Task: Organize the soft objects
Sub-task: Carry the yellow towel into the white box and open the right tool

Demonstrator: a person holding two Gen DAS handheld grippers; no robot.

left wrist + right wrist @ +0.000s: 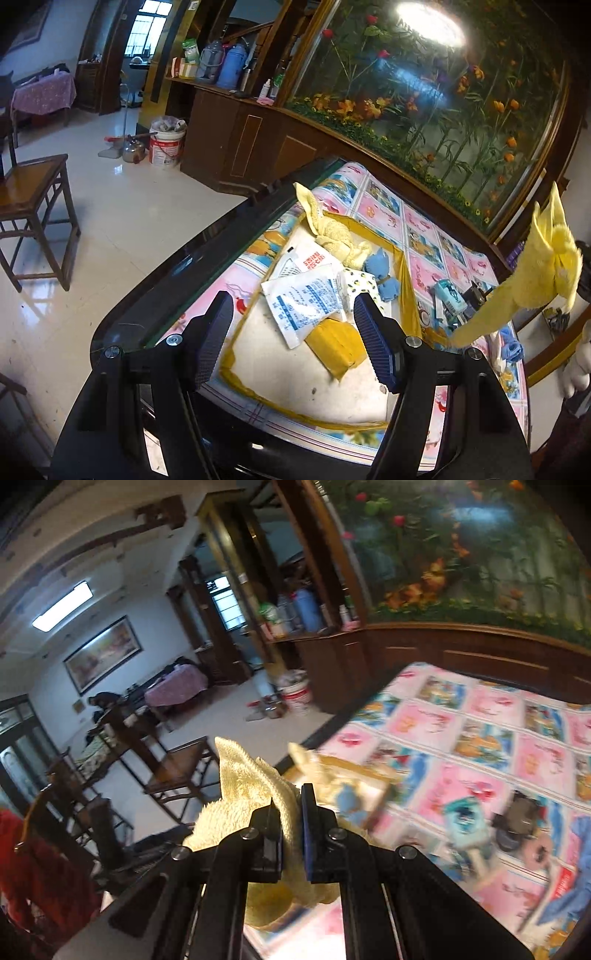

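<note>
My right gripper [290, 812] is clamped on a fluffy pale-yellow towel [243, 775], lifted clear of the table. My left gripper [291, 332] stands apart and empty over the shallow box with yellow-taped walls [406, 273]. Ahead of those jaws the box already holds a second yellow cloth [328, 229], a small blue cloth [380, 269] and white printed sachets [306, 299] (so sorting is partly done). More items, blurred, seem to lie loose on the patterned tablecloth [480, 720] beyond.
</note>
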